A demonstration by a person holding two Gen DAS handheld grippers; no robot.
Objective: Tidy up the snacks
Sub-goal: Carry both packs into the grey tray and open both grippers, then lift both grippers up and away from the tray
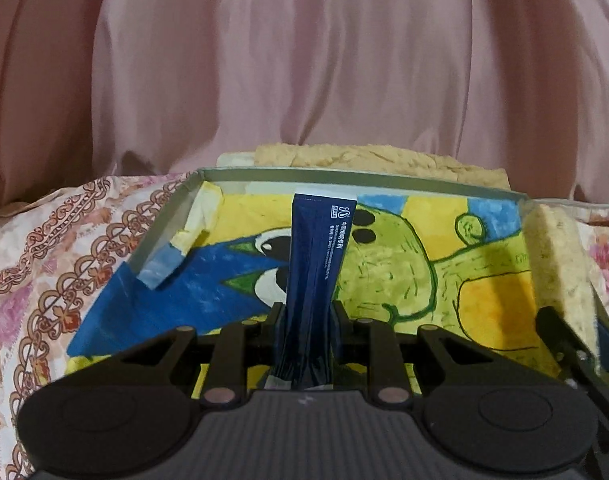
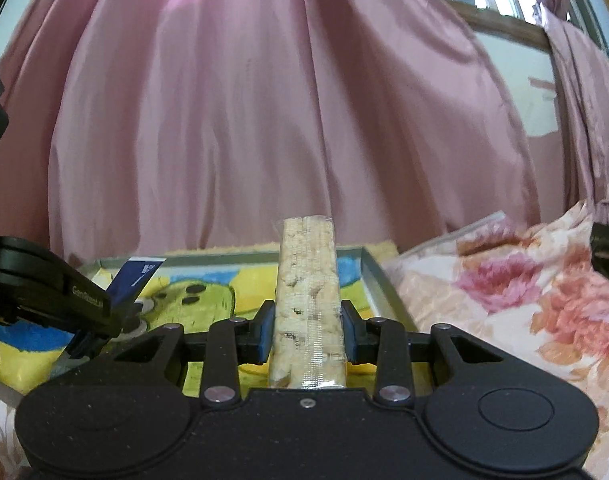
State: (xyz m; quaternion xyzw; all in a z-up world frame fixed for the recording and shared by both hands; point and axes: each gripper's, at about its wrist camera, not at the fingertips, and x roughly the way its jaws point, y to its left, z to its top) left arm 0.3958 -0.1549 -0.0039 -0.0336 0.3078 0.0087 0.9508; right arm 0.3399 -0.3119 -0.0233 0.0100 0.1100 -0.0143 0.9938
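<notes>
Over the tray (image 1: 172, 216), the left gripper (image 1: 307, 312) clamps a dark blue sachet (image 1: 318, 252) upright between its fingers. The right gripper (image 2: 307, 320) pinches a clear-wrapped rice cracker bar (image 2: 307, 280) (also upright) above the tray's right side; beyond the tray hangs a pink curtain (image 1: 304, 60).

Bedroom: floral bedding (image 2: 504, 312), pink curtains (image 1: 304, 72).
</notes>
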